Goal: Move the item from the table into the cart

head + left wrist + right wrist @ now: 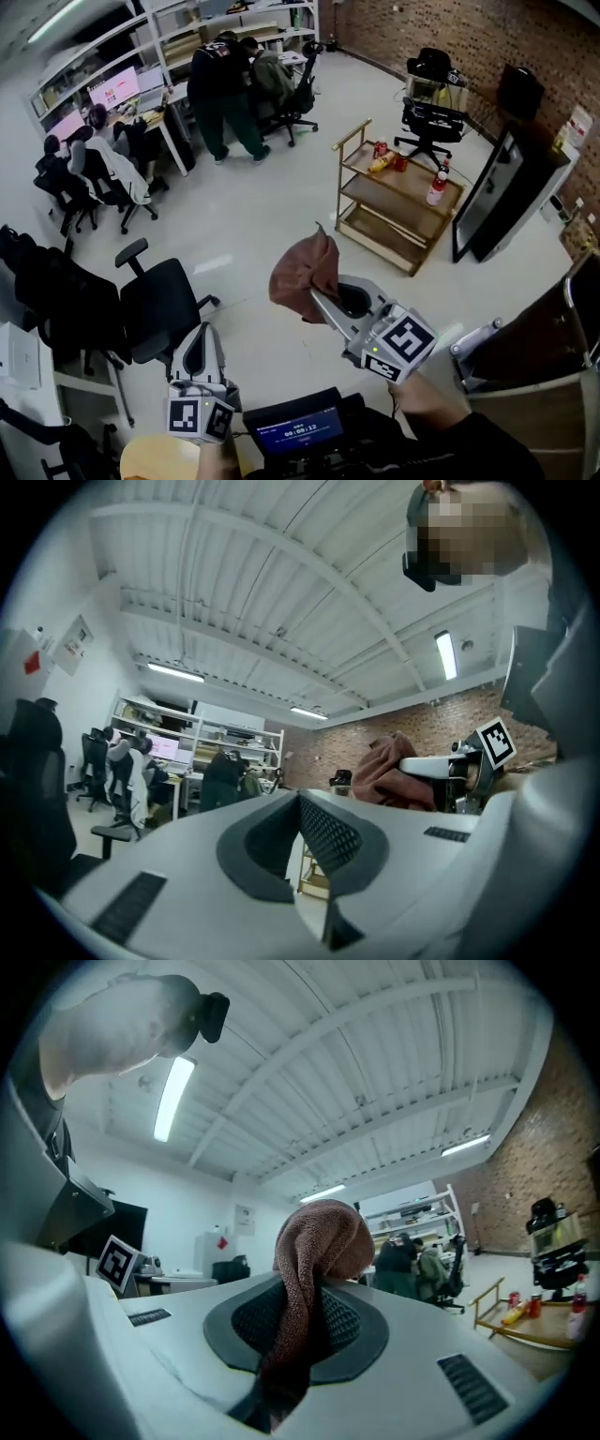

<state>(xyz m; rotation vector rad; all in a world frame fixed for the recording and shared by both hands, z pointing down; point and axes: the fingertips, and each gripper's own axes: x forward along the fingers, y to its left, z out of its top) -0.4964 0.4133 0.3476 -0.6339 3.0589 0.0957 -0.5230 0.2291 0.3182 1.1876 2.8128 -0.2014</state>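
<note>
A reddish-brown cloth (305, 277) hangs from my right gripper (323, 302), which is shut on it and held up over the floor. In the right gripper view the cloth (314, 1269) is pinched between the jaws and bulges above them. My left gripper (199, 354) is low at the left, shut with nothing between its jaws; its own view shows the jaws (300, 832) pressed together and the cloth (389, 772) off to the right. The wooden cart (394, 202) stands further ahead to the right, apart from both grippers, with bottles (386, 159) on its top shelf.
A black office chair (155, 305) stands close at the left. A dark monitor panel (502, 197) leans right of the cart, and another chair (427, 117) is behind it. People work at desks (230, 84) at the far left. A table corner (534, 384) lies at the right.
</note>
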